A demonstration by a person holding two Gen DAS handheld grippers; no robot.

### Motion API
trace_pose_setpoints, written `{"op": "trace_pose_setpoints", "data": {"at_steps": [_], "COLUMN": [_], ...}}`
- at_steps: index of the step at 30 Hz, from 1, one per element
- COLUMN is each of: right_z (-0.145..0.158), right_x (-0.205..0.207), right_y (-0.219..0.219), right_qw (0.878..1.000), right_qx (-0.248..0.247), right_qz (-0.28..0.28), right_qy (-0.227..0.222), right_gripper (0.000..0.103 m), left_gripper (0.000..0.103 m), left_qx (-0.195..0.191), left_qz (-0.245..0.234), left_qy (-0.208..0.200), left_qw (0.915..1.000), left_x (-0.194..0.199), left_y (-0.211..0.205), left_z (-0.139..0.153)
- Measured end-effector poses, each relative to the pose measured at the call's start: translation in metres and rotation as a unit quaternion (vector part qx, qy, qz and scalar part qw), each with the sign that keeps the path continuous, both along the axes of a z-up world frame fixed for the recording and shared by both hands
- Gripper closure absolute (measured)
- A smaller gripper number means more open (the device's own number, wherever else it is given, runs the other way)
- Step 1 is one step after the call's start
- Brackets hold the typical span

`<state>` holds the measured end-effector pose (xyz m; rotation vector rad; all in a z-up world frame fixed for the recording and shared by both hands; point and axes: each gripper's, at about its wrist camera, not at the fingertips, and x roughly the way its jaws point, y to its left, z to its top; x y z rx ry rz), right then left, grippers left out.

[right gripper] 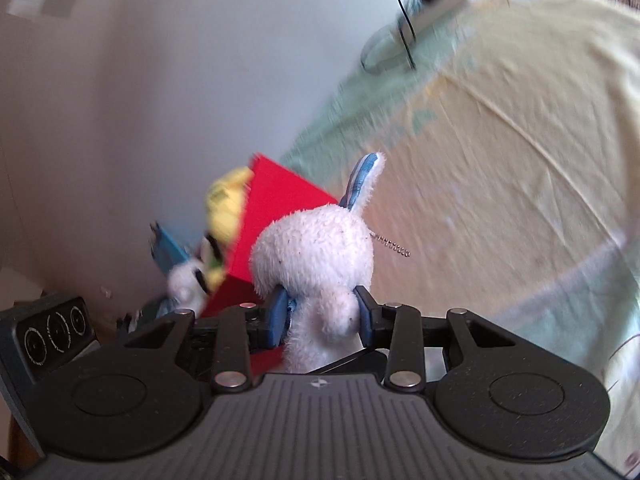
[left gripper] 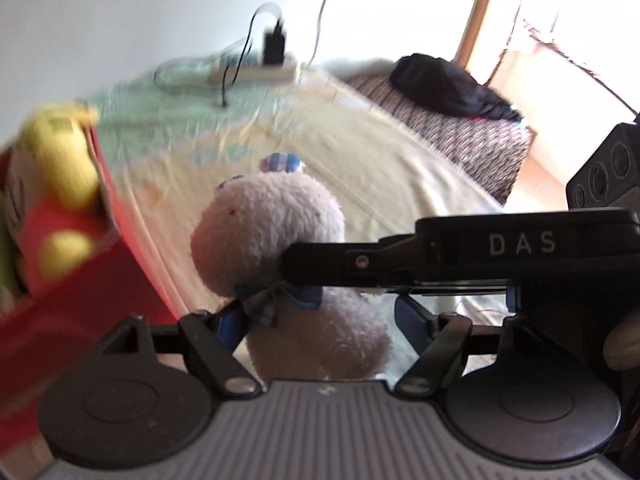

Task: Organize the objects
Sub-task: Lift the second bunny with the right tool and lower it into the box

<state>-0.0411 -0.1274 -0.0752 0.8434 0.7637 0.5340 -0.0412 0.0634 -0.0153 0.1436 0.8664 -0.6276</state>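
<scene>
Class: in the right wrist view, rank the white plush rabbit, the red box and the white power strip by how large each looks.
1. White plush rabbit, though it is closest to the camera, held in the right gripper.
2. Red box, partly hidden; close to the rabbit, so unsure.
3. White power strip, far away and blurred.

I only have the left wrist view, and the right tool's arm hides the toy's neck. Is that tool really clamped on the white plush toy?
Observer: Yes. In the right wrist view the right tool has both pads pressed into the white plush toy just below its head.
Operator: Anything loose that could snag?
Observer: A small bead chain sticks out from the head, on the side away from the red box.
Operator: What's by the box?
Observer: A blue and white toy beside the yellow toy; too blurred to tell if it is inside.
</scene>
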Motion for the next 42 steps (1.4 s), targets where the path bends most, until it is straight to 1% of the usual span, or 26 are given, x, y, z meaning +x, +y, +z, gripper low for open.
{"op": "trace_pose_setpoints", "data": {"at_steps": [5, 10, 14, 19, 23, 29, 31, 34, 38, 40, 42], "right_z": [0.031, 0.054, 0.068, 0.073, 0.072, 0.065, 0.062, 0.059, 0.05, 0.047, 0.044], "right_x": [-0.019, -0.025, -0.017, 0.002, 0.013, 0.039, 0.047, 0.051, 0.061, 0.068, 0.073], "right_y": [0.018, 0.045, 0.072, 0.106, 0.13, 0.159, 0.166, 0.175, 0.181, 0.183, 0.183], "right_qw": [0.997, 0.991, 0.987, 0.984, 0.983, 0.985, 0.986, 0.987, 0.989, 0.988, 0.989], "right_qx": [0.002, 0.003, 0.005, -0.004, 0.0, -0.004, -0.014, -0.045, -0.07, -0.092, -0.093], "right_qz": [-0.036, -0.048, -0.032, -0.002, 0.022, 0.044, 0.049, 0.058, 0.063, 0.061, 0.062], "right_qy": [-0.062, -0.121, -0.155, -0.18, -0.182, -0.169, -0.162, -0.14, -0.112, -0.103, -0.098], "right_gripper": [0.065, 0.065, 0.065, 0.065, 0.065, 0.065, 0.065, 0.065, 0.065, 0.065, 0.065], "left_gripper": [0.026, 0.026, 0.025, 0.025, 0.025, 0.025, 0.025, 0.025, 0.023, 0.023, 0.023], "left_qx": [-0.018, -0.028, -0.03, -0.018, -0.01, -0.004, -0.003, 0.007, 0.015, 0.016, 0.017], "left_qz": [-0.021, -0.014, 0.008, 0.04, 0.063, 0.094, 0.102, 0.112, 0.114, 0.111, 0.107], "left_qy": [-0.054, -0.106, -0.133, -0.144, -0.146, -0.136, -0.128, -0.113, -0.096, -0.088, -0.083], "left_qw": [0.9982, 0.9938, 0.9907, 0.9886, 0.9872, 0.9862, 0.9865, 0.9872, 0.9887, 0.9898, 0.9906], "left_x": [-0.01, -0.016, -0.011, 0.0, 0.007, 0.026, 0.032, 0.045, 0.054, 0.057, 0.06], "left_y": [0.025, 0.058, 0.087, 0.117, 0.138, 0.164, 0.171, 0.173, 0.174, 0.173, 0.171], "left_z": [0.029, 0.054, 0.066, 0.07, 0.07, 0.062, 0.057, 0.045, 0.032, 0.028, 0.024]}}
